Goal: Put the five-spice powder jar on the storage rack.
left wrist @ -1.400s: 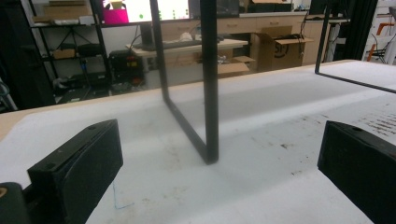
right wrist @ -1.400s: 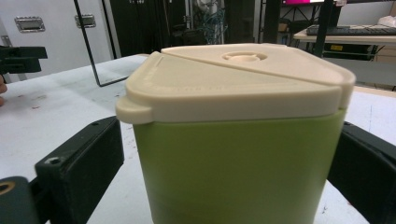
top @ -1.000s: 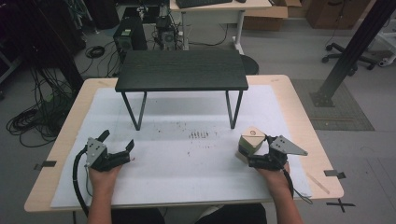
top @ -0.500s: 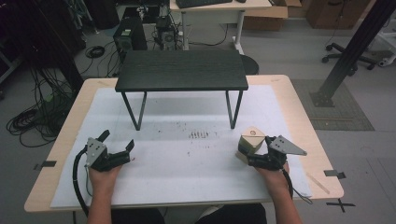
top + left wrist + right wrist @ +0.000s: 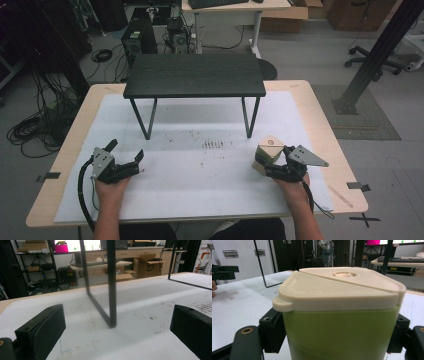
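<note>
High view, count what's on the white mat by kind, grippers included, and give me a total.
Grippers: 2, left gripper and right gripper
Black stands: 1, stand
Green containers with cream lids: 1, container
Total: 4

I'm working in a lab or workshop: computer towers (image 5: 136,42) and coiled cables (image 5: 35,130) sit on the grey floor, with cardboard boxes (image 5: 147,263), lit monitors (image 5: 75,245), metal shelving (image 5: 32,265) and an office chair (image 5: 407,52) around my table (image 5: 320,107).
</note>
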The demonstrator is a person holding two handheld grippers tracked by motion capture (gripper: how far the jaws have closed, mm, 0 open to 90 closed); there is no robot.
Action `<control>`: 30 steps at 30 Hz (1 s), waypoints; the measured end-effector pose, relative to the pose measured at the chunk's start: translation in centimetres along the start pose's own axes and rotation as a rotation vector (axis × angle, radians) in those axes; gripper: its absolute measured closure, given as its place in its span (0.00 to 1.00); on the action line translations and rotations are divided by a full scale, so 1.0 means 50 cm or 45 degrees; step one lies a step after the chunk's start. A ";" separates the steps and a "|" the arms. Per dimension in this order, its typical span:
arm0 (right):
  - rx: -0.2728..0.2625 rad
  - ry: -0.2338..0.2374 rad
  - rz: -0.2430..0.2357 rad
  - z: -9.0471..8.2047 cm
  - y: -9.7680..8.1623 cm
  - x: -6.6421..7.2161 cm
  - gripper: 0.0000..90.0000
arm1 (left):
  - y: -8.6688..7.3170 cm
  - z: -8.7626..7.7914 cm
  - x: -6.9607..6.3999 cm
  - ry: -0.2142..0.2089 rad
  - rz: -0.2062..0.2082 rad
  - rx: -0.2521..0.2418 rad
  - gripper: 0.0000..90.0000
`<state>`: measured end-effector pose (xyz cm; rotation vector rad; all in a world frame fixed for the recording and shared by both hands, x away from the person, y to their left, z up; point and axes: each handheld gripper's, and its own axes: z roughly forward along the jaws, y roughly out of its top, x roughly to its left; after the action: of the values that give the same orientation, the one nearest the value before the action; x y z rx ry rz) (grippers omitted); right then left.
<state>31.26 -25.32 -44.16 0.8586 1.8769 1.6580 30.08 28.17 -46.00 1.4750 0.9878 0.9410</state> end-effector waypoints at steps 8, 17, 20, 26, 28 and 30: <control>-0.001 -0.012 -0.005 -0.002 0.000 -0.002 0.30 | 0.000 0.000 0.000 0.001 -0.001 -0.001 0.00; -0.004 -0.029 -0.014 -0.003 0.000 -0.001 0.33 | 0.000 0.000 0.000 0.001 0.000 0.000 0.00; -0.006 -0.031 -0.018 -0.004 0.000 0.000 0.33 | 0.000 0.000 0.000 0.000 -0.001 -0.001 0.00; -0.001 -0.038 -0.023 -0.004 0.001 0.002 0.33 | 0.000 0.000 0.000 0.000 -0.001 -0.001 0.00; 0.002 -0.038 -0.024 -0.004 0.002 0.002 0.33 | 0.000 0.000 0.000 0.000 -0.002 -0.002 0.00; 0.009 -0.036 -0.021 -0.004 0.003 0.002 0.33 | 0.000 0.000 0.000 -0.001 -0.001 -0.001 0.00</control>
<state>31.06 -25.36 -43.96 0.8629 1.8674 1.6220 30.08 28.15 -46.00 1.4742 0.9873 0.9406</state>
